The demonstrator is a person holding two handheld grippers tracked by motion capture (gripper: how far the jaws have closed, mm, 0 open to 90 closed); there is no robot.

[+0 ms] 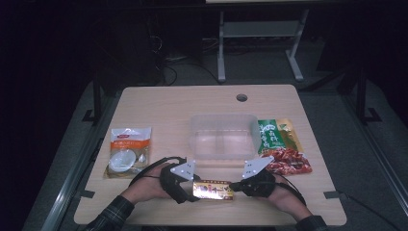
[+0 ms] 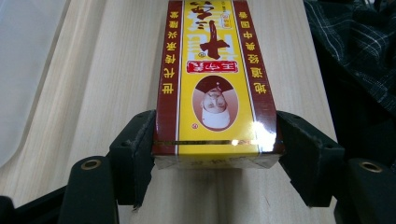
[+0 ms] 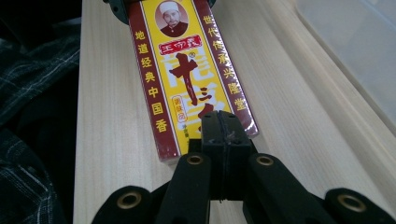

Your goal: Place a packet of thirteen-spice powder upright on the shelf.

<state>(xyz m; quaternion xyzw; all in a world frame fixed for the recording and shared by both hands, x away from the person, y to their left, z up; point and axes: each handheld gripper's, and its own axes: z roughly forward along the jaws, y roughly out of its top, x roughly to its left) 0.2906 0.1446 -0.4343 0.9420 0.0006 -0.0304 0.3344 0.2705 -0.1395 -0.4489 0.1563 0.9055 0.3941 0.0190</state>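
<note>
A long yellow and dark red box (image 1: 213,189) with printed characters and a portrait lies flat on the wooden table (image 1: 159,106) near its front edge, between my two hands. My left gripper (image 1: 195,188) clasps its left end. In the left gripper view the two black jaws press on both long sides of the box (image 2: 212,79), so the left gripper (image 2: 215,149) is shut on it. My right gripper (image 1: 234,185) sits at the box's right end. In the right gripper view the right gripper (image 3: 223,126) has its jaws shut tight together, tips over the end of the box (image 3: 187,74).
A clear plastic container (image 1: 223,137) stands just behind the hands, mid-table. A green and red snack bag (image 1: 281,144) lies to its right, and an orange and white packet (image 1: 127,151) lies at the left. Plaid sleeves (image 3: 28,93) come in along the front edge.
</note>
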